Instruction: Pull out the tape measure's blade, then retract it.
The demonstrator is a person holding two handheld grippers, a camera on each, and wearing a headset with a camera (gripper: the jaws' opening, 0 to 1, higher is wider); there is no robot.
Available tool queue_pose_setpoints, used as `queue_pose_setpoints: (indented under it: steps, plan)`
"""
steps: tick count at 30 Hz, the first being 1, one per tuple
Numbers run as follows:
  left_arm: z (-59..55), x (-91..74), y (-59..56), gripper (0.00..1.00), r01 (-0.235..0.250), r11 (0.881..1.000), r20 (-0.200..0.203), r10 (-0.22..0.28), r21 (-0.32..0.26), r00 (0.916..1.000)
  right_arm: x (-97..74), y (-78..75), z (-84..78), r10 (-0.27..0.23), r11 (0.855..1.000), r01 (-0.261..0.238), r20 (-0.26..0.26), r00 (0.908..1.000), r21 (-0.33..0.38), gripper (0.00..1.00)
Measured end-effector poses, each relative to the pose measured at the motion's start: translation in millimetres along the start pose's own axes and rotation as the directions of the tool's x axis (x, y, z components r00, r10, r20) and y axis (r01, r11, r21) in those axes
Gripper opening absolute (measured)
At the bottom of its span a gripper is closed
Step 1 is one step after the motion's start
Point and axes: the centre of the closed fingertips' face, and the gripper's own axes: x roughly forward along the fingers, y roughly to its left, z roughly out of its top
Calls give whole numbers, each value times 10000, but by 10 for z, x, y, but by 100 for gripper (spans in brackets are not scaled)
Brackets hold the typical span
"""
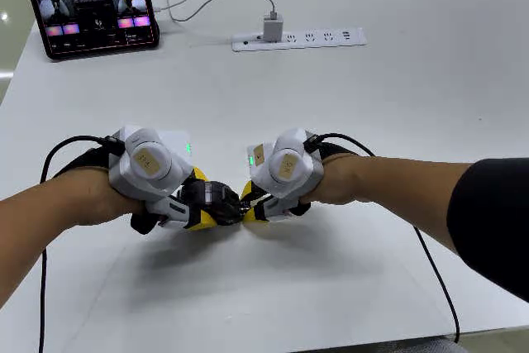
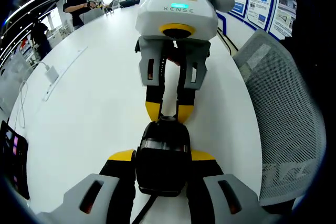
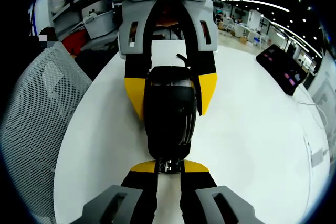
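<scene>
Low centre of the head view, the left gripper [image 2: 161, 157] clamps the black tape measure [image 1: 216, 202]. The right gripper [image 3: 167, 168] pinches its blade's hook [image 2: 168, 117] (no blade showing, so the pull likely hasn't begun).

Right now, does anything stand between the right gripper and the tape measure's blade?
Nothing visible: the right gripper is shut on the blade tip, and the left gripper holds the tape measure.
</scene>
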Motion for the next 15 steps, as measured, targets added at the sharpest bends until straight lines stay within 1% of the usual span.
queue_pose_setpoints:
  steps: [3, 9, 12, 15]
  plan:
    - [1, 1, 1, 32, 8, 10000, 8, -8, 0, 10000, 4, -9, -2, 47, 9997, -44, -106, 9999, 230, 12]
    - [3, 1, 5, 32, 10, 10000, 2, -10, 45, 10000, -5, -5, -5, 74, 9994, -64, -278, 9996, 347, 10]
    - [4, -1, 5, 32, 2, 10000, -49, -2, 39, 10000, -11, -17, -15, 103, 9987, -94, -163, 9998, 496, 9]
    - [1, -2, 3, 32, 14, 10000, -157, -13, 51, 9999, -11, -10, -10, 83, 9990, -79, -86, 9999, 443, 8]
